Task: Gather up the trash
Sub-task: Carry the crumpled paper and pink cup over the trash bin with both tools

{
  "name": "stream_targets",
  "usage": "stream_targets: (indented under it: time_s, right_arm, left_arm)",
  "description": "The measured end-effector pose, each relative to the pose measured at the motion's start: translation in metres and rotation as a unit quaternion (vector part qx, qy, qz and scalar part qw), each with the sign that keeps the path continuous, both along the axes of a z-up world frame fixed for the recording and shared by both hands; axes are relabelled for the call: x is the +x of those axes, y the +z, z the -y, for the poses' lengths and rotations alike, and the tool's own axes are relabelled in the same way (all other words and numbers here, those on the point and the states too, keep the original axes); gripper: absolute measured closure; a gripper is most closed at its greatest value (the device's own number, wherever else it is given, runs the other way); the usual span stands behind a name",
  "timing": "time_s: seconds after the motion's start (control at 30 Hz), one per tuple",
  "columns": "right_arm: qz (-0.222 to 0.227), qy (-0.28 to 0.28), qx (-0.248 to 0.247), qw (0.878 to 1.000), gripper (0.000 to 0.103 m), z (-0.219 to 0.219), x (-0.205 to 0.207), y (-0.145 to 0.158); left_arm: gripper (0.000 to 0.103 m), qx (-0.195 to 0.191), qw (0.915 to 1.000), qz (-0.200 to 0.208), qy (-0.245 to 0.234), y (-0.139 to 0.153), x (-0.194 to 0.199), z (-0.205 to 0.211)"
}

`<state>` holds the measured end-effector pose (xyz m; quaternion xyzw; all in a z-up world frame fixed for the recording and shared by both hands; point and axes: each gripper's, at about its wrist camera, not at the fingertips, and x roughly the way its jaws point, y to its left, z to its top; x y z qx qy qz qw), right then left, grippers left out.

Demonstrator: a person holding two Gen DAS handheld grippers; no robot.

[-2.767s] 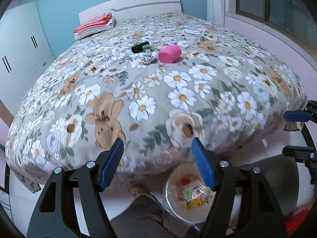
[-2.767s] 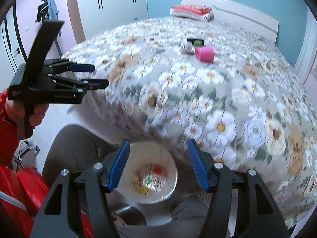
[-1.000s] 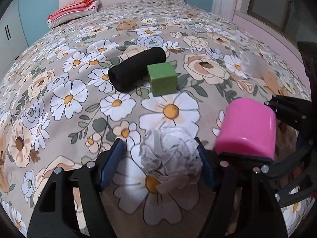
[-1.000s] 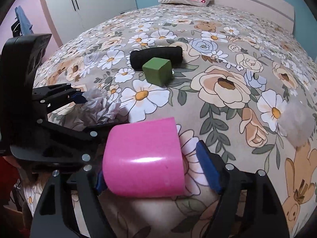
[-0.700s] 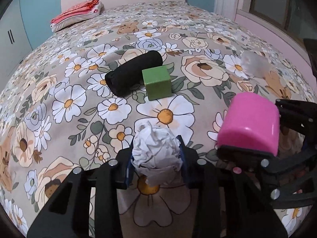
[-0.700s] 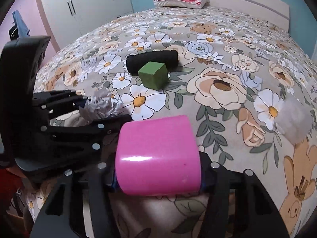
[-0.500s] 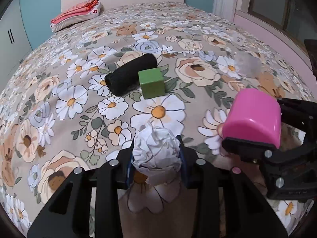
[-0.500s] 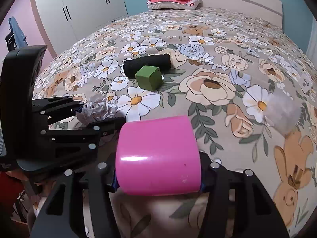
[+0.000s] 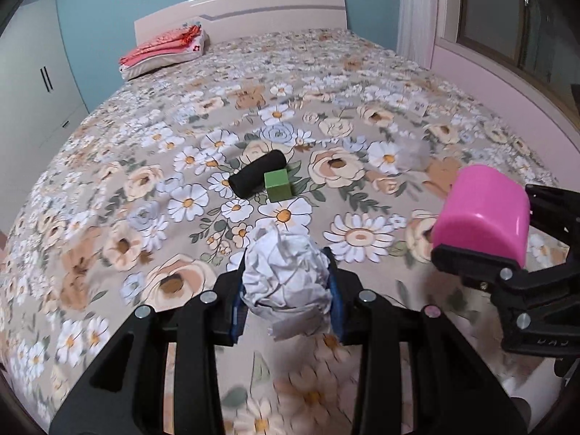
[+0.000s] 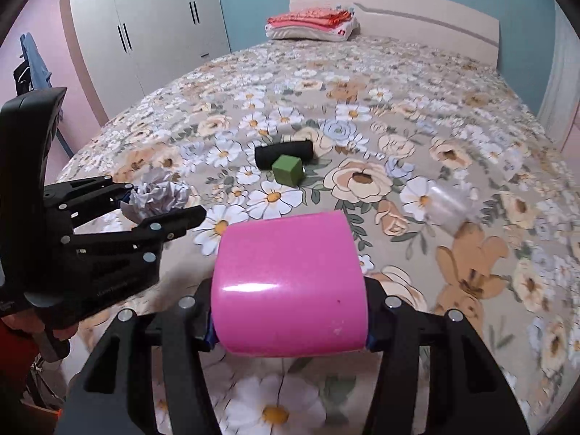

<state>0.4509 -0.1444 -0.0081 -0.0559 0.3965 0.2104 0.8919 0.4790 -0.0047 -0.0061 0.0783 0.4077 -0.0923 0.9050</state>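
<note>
My left gripper [image 9: 286, 290] is shut on a crumpled white paper ball [image 9: 286, 272] and holds it above the floral bed cover [image 9: 145, 166]. The paper ball also shows in the right wrist view [image 10: 159, 195], held in the left gripper [image 10: 159, 201]. My right gripper [image 10: 290, 322] is shut on a pink cup [image 10: 290, 286], lifted off the bed; the cup also shows at the right of the left wrist view [image 9: 482, 214]. A clear crumpled plastic piece [image 10: 447, 204] lies on the bed to the right.
A black roll [image 9: 257, 177] and a green cube [image 9: 277, 190] lie together mid-bed. Folded red and white bedding [image 9: 163, 50] rests by the headboard. White wardrobes [image 10: 145, 32] stand left of the bed; a window wall [image 9: 507, 72] runs along the right.
Both grippers closed on their objects, the left on the paper ball, the right on the pink cup, then lifted and pulled back from the roll and cube.
</note>
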Motion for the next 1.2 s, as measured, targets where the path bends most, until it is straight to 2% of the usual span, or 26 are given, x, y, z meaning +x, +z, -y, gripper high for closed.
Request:
stream_targets:
  time_s: [0.17,0.3,0.43,0.57,0.93,1.2]
  right_arm:
    - [0.02,-0.004,-0.005,1.0,0.046,0.006,-0.039,0.031]
    - [0.046,-0.012,-0.006,0.999,0.046,0.014,-0.089,0.062]
    - [0.062,-0.014,-0.008,0.998,0.046,0.019,-0.128,0.082]
    - [0.078,-0.011,-0.008,0.997,0.046,0.027,-0.175,0.097]
    - [0.098,0.005,-0.015,0.995,0.046,0.045,-0.282,0.102]
    - [0.091,0.014,-0.02,0.996,0.046,0.05,-0.332,0.086]
  left_arm:
    - [0.066,-0.003,0.9998,0.013,0.012,0.034,-0.043,-0.003]
    - [0.066,-0.008,0.9997,0.016,0.014,0.056,-0.08,-0.006]
    - [0.066,0.01,0.9992,0.035,0.017,0.079,-0.125,-0.008]
    - [0.066,0.006,0.9989,0.045,0.015,0.094,-0.165,-0.013]
    - [0.066,0.007,0.9958,0.092,0.003,0.12,-0.278,-0.024]
    - [0.066,0.005,0.9958,0.09,-0.011,0.097,-0.336,-0.03]
